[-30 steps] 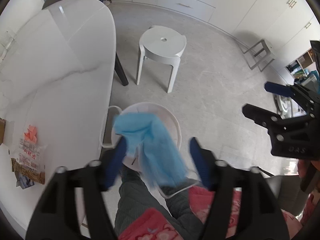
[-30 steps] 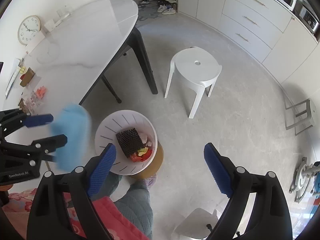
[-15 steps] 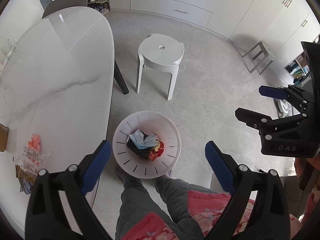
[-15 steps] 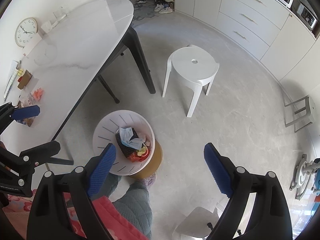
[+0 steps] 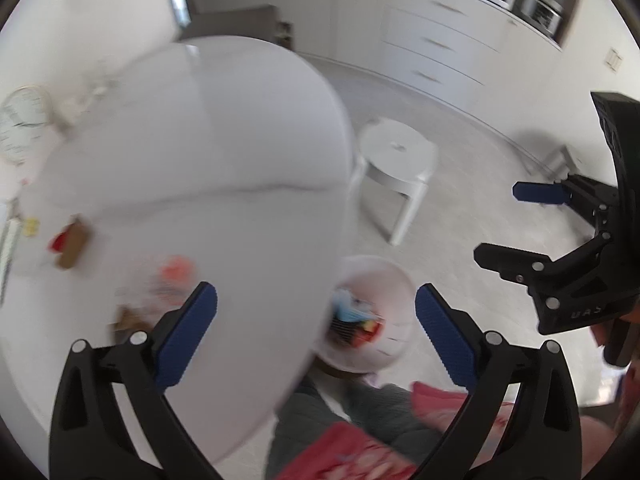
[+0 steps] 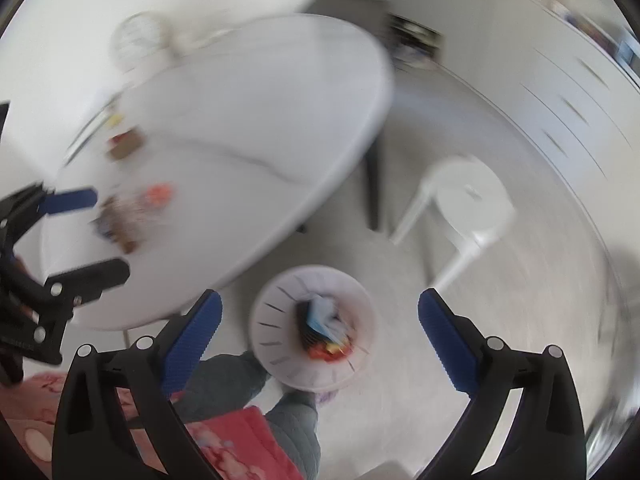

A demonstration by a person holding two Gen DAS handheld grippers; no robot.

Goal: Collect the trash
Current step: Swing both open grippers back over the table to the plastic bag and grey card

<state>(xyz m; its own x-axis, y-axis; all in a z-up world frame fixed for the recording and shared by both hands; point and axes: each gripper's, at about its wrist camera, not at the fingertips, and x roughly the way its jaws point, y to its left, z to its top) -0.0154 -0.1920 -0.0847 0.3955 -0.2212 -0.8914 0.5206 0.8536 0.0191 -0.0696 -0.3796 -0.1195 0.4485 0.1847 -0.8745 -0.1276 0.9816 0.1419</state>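
Both grippers spreading empty above the bin

Ahead-left of the left gripper (image 5: 316, 328) lie blurred scraps (image 5: 160, 280) on the glossy oval table (image 5: 200, 140). The round white bin (image 6: 316, 332) of trash sits between the ribbed blue pads of the right gripper (image 6: 320, 336); jaws opening, nothing between.

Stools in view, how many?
1. The white stool stands on the floor, beyond the trash bin and right of the table. Blur could hide others.
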